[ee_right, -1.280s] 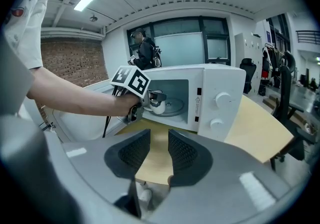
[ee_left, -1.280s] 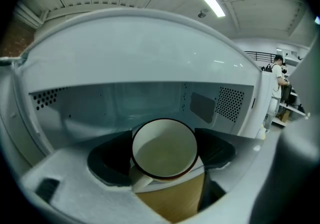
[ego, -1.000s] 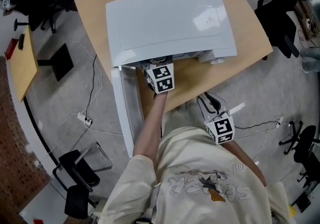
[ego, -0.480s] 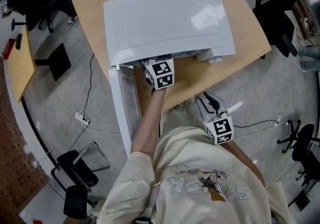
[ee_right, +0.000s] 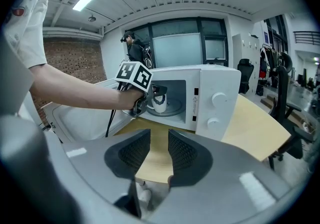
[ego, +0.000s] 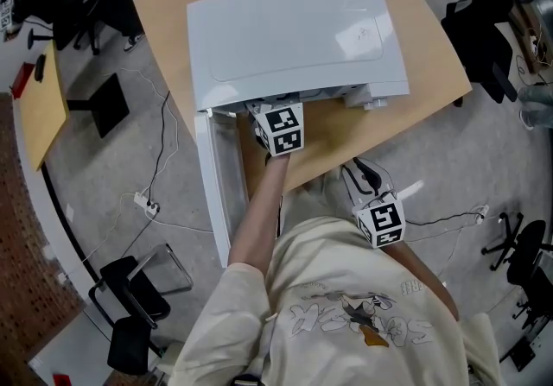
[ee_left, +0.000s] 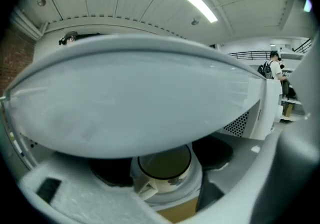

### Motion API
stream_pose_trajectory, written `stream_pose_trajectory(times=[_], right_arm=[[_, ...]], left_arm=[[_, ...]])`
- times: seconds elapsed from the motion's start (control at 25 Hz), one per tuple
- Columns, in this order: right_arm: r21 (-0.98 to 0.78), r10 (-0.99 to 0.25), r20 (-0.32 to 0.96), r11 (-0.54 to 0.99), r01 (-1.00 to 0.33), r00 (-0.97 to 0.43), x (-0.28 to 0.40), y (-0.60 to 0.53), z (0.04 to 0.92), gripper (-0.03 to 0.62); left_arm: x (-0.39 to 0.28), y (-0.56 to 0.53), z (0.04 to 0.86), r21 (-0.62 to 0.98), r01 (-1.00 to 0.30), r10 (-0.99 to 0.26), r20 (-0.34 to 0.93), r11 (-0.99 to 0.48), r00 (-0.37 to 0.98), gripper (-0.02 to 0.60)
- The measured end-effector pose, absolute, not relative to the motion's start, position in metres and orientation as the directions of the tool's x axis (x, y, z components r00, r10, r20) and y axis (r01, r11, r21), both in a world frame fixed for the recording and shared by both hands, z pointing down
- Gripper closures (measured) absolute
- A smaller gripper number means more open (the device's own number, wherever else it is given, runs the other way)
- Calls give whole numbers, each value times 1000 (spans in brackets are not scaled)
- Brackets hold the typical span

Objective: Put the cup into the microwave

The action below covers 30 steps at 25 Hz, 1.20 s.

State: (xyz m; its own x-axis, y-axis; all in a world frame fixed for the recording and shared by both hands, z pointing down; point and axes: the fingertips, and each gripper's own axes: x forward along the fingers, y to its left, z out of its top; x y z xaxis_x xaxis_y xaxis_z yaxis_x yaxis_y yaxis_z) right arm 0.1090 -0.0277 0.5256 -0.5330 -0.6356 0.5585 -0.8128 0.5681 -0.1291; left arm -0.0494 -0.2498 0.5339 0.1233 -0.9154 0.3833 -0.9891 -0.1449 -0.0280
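Observation:
The white microwave (ego: 294,30) stands on a wooden table (ego: 432,56), its door (ego: 220,186) swung open to the left. Inside, a pale cup (ee_left: 165,168) with a handle stands upright on the glass turntable (ee_right: 167,111). My left gripper (ee_right: 152,92) reaches into the opening; only its marker cube (ego: 281,129) shows from above. Its dark pads (ee_left: 112,175) flank the cup without pressing on it, and its jaws are closing. My right gripper (ee_right: 159,143) hangs back at the table's near edge, with a narrow gap between the pads and nothing in it.
The open door (ee_right: 85,115) runs along the left of my left arm. The microwave's control panel with two knobs (ee_right: 216,110) is right of the opening. Office chairs (ego: 138,298) and a cable with a socket strip (ego: 143,203) lie on the floor around the table.
Hardly anything: the left gripper's cube stays at the microwave's mouth, a touch higher. The right gripper has not moved.

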Motion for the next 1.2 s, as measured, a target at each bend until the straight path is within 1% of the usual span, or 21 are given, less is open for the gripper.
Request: stream_pose_trajectory(times=[0.08,0.16,0.36,0.44,0.48,0.52,0.56,0.6,0.68,0.84,1.0,1.2], right_arm=[[-131,-633,553,576,-807,-542,106,-28,524,474],[-132,-629,547,587,-799,-553,102,-28,523,474],[-131,-620,535,609,-782,-573,94,-28,519,482],[-133,-620,528,615,-778,-580,92,-29,517,488],[-134,-619,525,617,-775,-584,91,-30,517,494],[-135,-619,521,620,-773,-588,89,-31,516,499],[-135,-618,517,624,-770,-592,88,-31,515,502],[-134,-619,513,627,-767,-595,87,-32,514,505],[-130,-622,504,631,-765,-599,85,-34,512,522],[-116,-638,486,630,-768,-597,81,-39,508,588],[-139,-617,490,642,-754,-616,75,-43,510,588],[-115,-609,490,664,-739,-624,67,-47,510,589]], left_arm=[[-51,-244,533,-29,-990,-916,384,-138,116,233],[-54,-236,531,-35,-991,-920,378,-128,106,267],[-58,-214,523,-52,-994,-933,354,-97,73,399],[-59,-202,520,-55,-995,-935,349,-81,57,434],[-60,-195,517,-57,-996,-937,345,-70,47,459],[-60,-187,514,-58,-997,-939,343,-58,35,502],[-61,-180,511,-58,-997,-939,344,-48,25,563],[-60,-172,508,-54,-998,-938,347,-45,23,581],[-56,-156,500,-34,-998,-936,350,-54,38,580],[-51,-122,492,13,-998,-927,371,-61,62,580],[-49,-89,477,61,-997,-925,373,-51,70,580],[-47,-63,472,64,-996,-919,385,-64,84,580]])
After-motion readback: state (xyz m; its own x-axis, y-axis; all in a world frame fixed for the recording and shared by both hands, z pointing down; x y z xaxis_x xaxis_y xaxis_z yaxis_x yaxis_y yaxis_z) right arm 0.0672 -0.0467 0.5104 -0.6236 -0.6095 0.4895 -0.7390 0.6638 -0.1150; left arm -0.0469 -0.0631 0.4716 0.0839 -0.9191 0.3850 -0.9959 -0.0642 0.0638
